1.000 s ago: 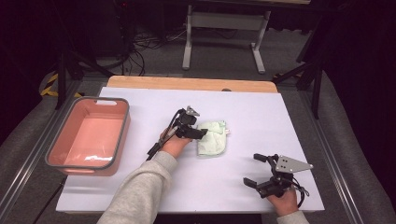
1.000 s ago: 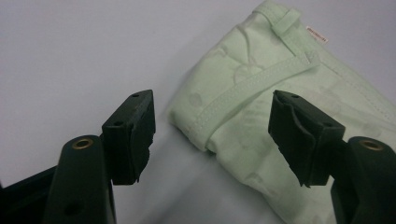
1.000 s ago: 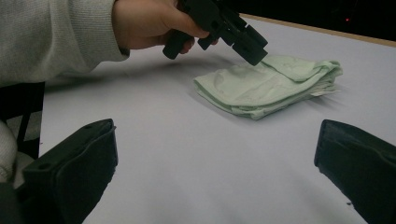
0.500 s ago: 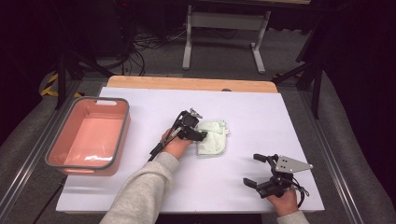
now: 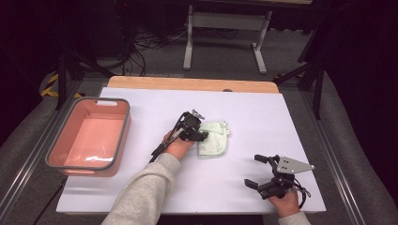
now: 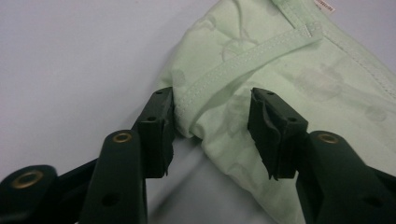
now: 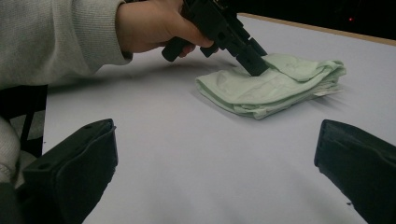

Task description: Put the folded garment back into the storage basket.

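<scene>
A folded pale green cloth (image 5: 215, 143) lies in the middle of the white table. My left gripper (image 5: 199, 132) points down onto the cloth's left edge. In the left gripper view a raised fold of the cloth (image 6: 299, 79) with a stitched hem sits between the jaws of the left gripper (image 6: 212, 133), which have just been closing. One pad touches the hem, and a gap remains at the other. My right gripper (image 5: 253, 170) rests near the front right of the table, open and empty. From there the right gripper (image 7: 217, 163) looks at the cloth (image 7: 271, 86) and the left gripper (image 7: 252, 63).
A pink bin with a grey rim (image 5: 123, 136) stands at the left of the table, with nothing in it. A wooden strip (image 5: 187, 83) runs along the table's far edge. Stands and cables are on the floor beyond.
The left gripper's jaws have narrowed around the cloth's left edge. Both hands stay where they were and the cloth has not shifted.
</scene>
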`<state>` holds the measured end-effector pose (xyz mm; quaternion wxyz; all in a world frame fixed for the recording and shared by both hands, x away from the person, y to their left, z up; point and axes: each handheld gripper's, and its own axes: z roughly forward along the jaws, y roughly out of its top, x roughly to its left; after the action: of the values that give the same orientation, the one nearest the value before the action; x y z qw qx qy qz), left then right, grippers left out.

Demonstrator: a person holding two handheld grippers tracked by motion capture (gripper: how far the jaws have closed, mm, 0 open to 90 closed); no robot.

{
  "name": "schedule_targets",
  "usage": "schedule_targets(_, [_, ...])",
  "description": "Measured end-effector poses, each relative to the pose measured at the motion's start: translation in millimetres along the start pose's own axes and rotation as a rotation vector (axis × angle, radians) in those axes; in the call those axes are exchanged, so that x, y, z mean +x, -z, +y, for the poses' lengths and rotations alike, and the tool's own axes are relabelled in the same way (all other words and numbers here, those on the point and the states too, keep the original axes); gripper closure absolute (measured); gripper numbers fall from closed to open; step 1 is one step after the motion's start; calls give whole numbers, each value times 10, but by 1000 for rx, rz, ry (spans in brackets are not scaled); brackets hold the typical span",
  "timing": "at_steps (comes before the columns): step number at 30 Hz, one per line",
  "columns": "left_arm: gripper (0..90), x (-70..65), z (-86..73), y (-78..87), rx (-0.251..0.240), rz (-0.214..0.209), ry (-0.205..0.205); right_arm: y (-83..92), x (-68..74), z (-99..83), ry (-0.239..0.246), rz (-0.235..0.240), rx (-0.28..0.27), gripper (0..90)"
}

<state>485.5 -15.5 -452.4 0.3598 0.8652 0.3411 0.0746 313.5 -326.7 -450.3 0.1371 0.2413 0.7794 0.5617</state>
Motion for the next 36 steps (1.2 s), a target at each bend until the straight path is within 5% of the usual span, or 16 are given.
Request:
schedule_targets(6, [726,1,4,1,5,-65,16,-2,1,0,4,2,3,0])
schedule_targets(10, [775,1,7,9,12,-70,25,-2,2,-1,3,3,4,0])
schedule_targets(19, [809,-9,24,39,14,-57,25,-3,2,-2,3,4,5,0])
schedule_targets(36, [815,-87,120,339,-92,-13,-36,-6,4,-2,2,7,6,0])
